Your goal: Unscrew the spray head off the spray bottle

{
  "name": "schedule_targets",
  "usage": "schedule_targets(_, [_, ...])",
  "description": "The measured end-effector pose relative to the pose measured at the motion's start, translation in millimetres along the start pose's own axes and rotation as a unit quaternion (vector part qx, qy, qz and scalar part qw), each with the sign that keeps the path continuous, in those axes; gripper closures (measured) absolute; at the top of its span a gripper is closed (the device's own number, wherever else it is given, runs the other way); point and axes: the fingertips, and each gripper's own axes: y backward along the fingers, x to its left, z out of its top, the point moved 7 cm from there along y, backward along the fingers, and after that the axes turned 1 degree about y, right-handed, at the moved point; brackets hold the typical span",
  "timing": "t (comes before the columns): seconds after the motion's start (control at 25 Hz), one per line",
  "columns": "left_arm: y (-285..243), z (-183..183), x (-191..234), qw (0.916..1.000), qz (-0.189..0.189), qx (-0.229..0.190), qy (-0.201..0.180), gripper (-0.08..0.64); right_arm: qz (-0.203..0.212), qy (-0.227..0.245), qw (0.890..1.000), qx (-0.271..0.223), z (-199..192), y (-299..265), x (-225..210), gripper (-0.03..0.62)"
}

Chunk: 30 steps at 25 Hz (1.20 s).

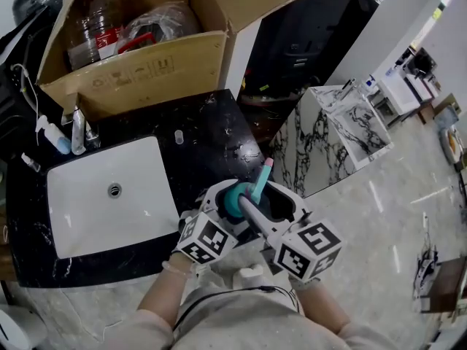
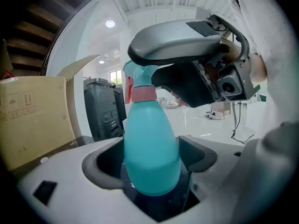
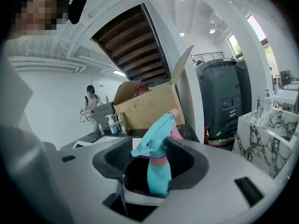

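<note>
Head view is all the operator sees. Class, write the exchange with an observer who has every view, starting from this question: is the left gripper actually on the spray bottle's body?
Observer: Yes. In the left gripper view, the left gripper clamps the spray bottle round its wide teal body.
Operator: What joins head and body?
Observer: A pink collar sits at the neck, just under the spray head.
Operator: And the right gripper?
Observer: The right gripper has the collar and the trigger between its jaws. I cannot tell whether its pads press on them.
</note>
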Motion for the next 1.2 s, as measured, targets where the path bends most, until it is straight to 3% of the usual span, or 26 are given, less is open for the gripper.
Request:
schedule_targets(0.36, [1.1, -4.5, -0.2, 0.9992, -0.010, 0.003, 0.039, 0.198, 0.065, 0.039, 0.996, 0.051, 4.5, 4.0, -8.2, 0.362])
schedule_targets(0.56, [2.6, -5.3, 1.6, 0.9983, -0.006, -0.005, 0.058, 0.202, 0.060, 0.076, 0.993, 0.065, 3.1, 9.4, -11.1, 0.422])
schedule_targets(0.68, [4.3, -5.2, 0.7, 0.9980, 0.001, 0.001, 0.063, 0.204, 0.054, 0.101, 0.990, 0.078, -3.6, 12.7, -18.3, 0.503])
schedule_targets(0.88, [5.3, -8.0, -1.4, 0.9977, 0.010, 0.008, 0.066, 0.206, 0.090, 0.054, 0.993, 0.058, -3.4, 19.5, -33.5, 0.499])
schedule_targets(1.2, [6.9, -9.4, -3.0, 0.9978, 0.020, 0.020, 0.060, 0.212, 0.090, 0.027, 0.995, 0.030, -0.2, 16.8, -50.9, 0.500])
